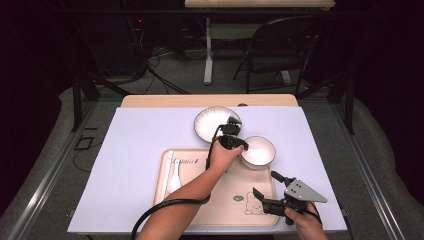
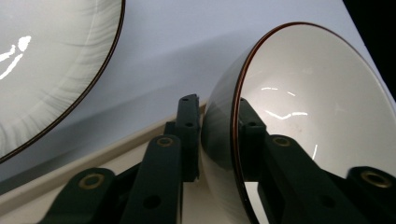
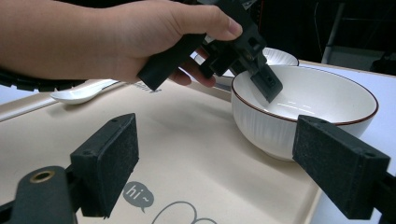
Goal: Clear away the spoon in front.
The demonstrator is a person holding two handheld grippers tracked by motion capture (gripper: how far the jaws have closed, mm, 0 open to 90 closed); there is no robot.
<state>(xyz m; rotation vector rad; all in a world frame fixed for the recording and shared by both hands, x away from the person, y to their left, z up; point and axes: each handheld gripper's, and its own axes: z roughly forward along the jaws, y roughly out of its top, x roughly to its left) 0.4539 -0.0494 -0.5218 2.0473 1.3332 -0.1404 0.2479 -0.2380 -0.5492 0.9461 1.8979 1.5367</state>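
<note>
The tray (image 1: 220,200) is carrying the readable writing: a speech bubble saying "hi~" (image 3: 138,194) beside a cartoon bear (image 1: 253,204) at its near right, and a line of script (image 1: 184,161) at its far left that is too small to read.

The bowl (image 1: 258,151) is sitting on the tray's far right corner, its base overhanging the tray's right rim onto the lilac surface (image 1: 135,145). It is standing nearly upright with its mouth facing up, and being round it is showing no long axis. A thin brown line is running round its rim.

The left tongs (image 1: 243,146) are straddling the bowl's left wall, one jaw inside and one outside. In the left gripper view the rim is passing between the jaws and the wall is lying against them, so they are pinching the bowl, though loosely at most.

The plate (image 1: 216,124) is lying just beyond the bowl to the far left, close but apart. The spoon (image 1: 173,181) is lying at the tray's left side, handle pointing away, well apart from the bowl.

The right tongs (image 1: 264,186) are hovering over the tray's near right corner, jaws spread wide with nothing between them, facing the bowl.

Open surface is stretching to the left of the tray and along the far edge; to the right, a narrower strip is separating the bowl from the surface's edge.
</note>
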